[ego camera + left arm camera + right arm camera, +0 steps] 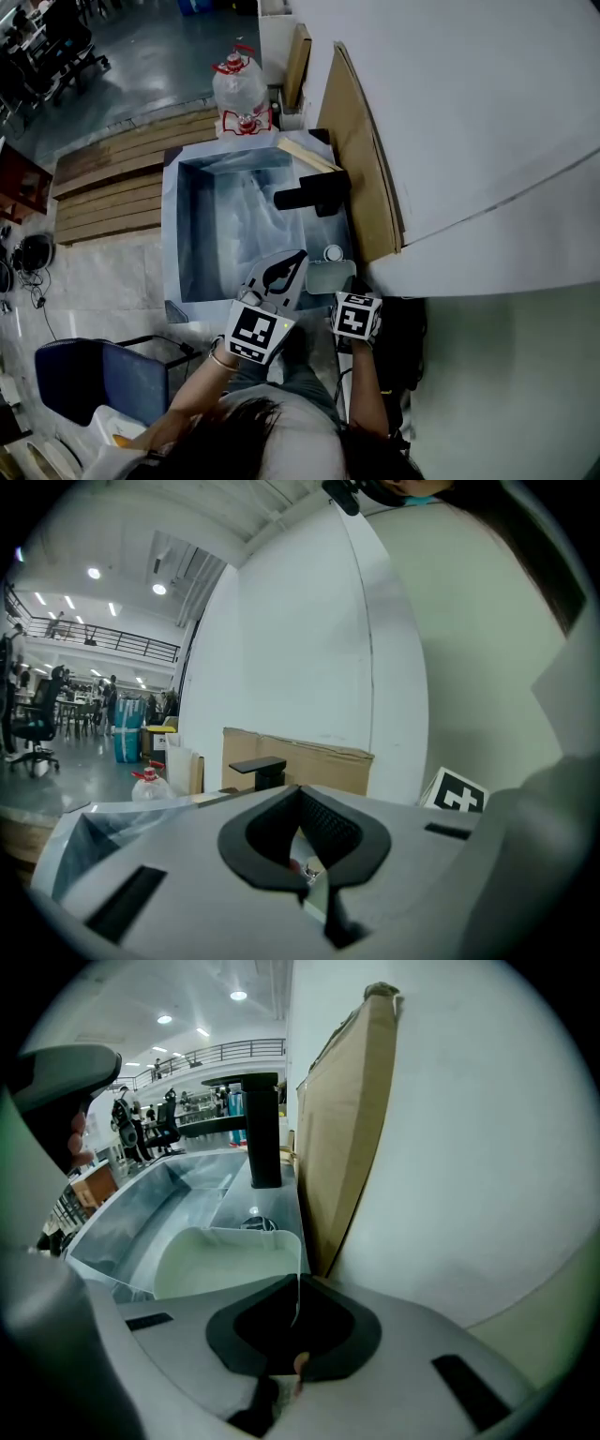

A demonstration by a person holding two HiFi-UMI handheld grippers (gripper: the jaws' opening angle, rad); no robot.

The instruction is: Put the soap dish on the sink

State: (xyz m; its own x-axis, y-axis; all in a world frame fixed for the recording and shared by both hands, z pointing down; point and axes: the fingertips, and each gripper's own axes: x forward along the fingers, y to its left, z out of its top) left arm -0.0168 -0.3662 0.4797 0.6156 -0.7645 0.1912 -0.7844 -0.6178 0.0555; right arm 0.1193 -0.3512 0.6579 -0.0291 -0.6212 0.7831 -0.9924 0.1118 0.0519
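The soap dish [330, 277], a pale translucent tray, hangs over the sink's right ledge, just in front of a small round fitting [334, 252]. My right gripper [345, 298] is shut on the dish's near rim. In the right gripper view the dish [225, 1262] stretches ahead of the jaws [297, 1312], its thin wall pinched between them. The steel sink [172, 234] is wrapped in plastic film and has a black faucet [314, 195] on the right ledge. My left gripper [292, 261] hovers beside the dish over the sink's front right corner. Its jaws [302, 827] are shut and hold nothing.
A cardboard sheet [361, 169] leans on the white wall right of the sink. A water bottle [242, 89] stands behind the sink. Wooden planks [112, 178] lie on the floor to the left. A blue chair [89, 380] stands at the near left.
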